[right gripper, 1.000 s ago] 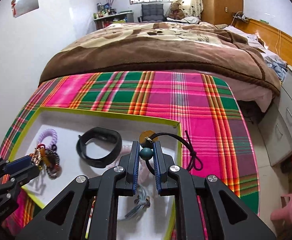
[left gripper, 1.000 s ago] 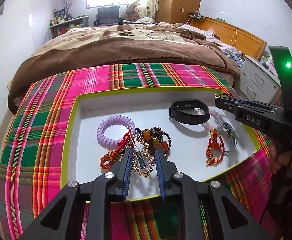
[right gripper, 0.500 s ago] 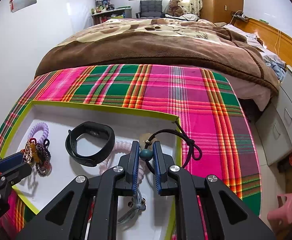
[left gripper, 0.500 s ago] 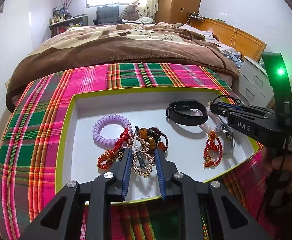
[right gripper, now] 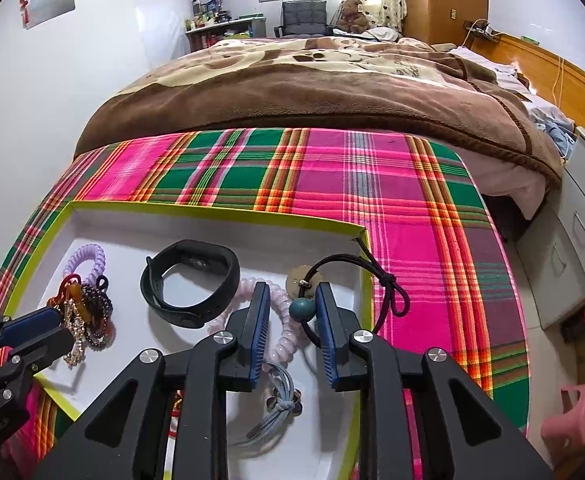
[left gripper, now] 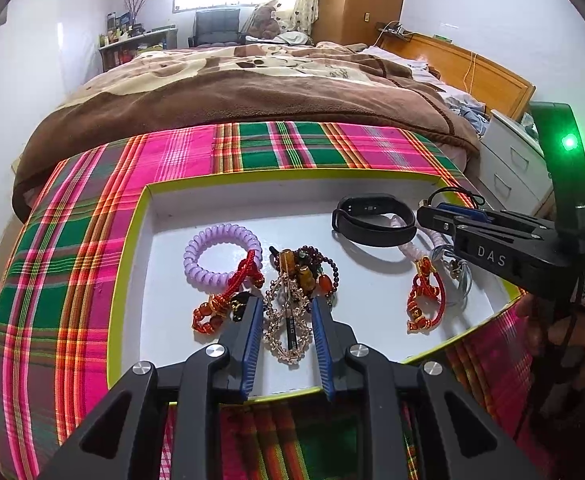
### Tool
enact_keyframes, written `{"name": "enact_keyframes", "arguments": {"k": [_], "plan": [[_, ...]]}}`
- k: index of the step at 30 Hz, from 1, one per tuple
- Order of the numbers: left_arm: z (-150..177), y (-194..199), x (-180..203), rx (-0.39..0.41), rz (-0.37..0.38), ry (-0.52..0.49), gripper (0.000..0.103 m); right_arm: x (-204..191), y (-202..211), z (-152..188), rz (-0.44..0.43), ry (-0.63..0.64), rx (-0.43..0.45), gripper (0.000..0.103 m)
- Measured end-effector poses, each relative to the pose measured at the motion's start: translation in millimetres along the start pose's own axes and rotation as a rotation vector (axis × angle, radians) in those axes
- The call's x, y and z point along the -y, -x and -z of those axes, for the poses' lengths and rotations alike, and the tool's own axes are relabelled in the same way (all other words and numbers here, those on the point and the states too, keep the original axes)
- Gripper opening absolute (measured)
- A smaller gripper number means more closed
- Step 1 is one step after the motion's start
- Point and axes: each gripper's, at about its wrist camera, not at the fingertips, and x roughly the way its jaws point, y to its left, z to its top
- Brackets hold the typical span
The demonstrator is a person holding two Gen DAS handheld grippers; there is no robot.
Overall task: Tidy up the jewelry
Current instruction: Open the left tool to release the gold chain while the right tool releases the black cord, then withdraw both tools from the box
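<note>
Nearly all the jewelry already lies in the tray (left gripper: 132,264): a purple coil (left gripper: 220,254), red cords and a bead tangle left of centre in the left view, a black band (right gripper: 190,282) and pink coil mid-frame in the right view. The left gripper (left gripper: 286,308) is opening, its pads clear of the gold chain (left gripper: 288,324) between them. The right gripper (right gripper: 292,300) is opening too, the teal bead (right gripper: 302,309) of the black cord (right gripper: 372,280) loose between its jaws (part of that cord hangs over the tray's right rim), so tidying the cord and sorting the tangle look left.
</note>
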Motion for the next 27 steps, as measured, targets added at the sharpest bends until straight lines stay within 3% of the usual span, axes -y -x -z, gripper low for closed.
{"name": "enact_keyframes", "arguments": {"k": [3, 9, 17, 27], "plan": [[0, 2, 0, 0.004, 0.002, 0.004, 0.028, -1, 3, 1, -0.009, -0.001, 0.007, 0.037], [0, 11, 3, 0.031, -0.019, -0.005, 0.039, -2, 13, 4, -0.008, -0.008, 0.028, 0.039], [7, 26, 8, 0.05, -0.077, 0.014, 0.039, -11, 46, 15, -0.003, -0.008, 0.098, 0.039], [31, 56, 15, 0.082, -0.123, 0.043, 0.039, -25, 79, 46, -0.034, -0.043, 0.123, 0.04]]}}
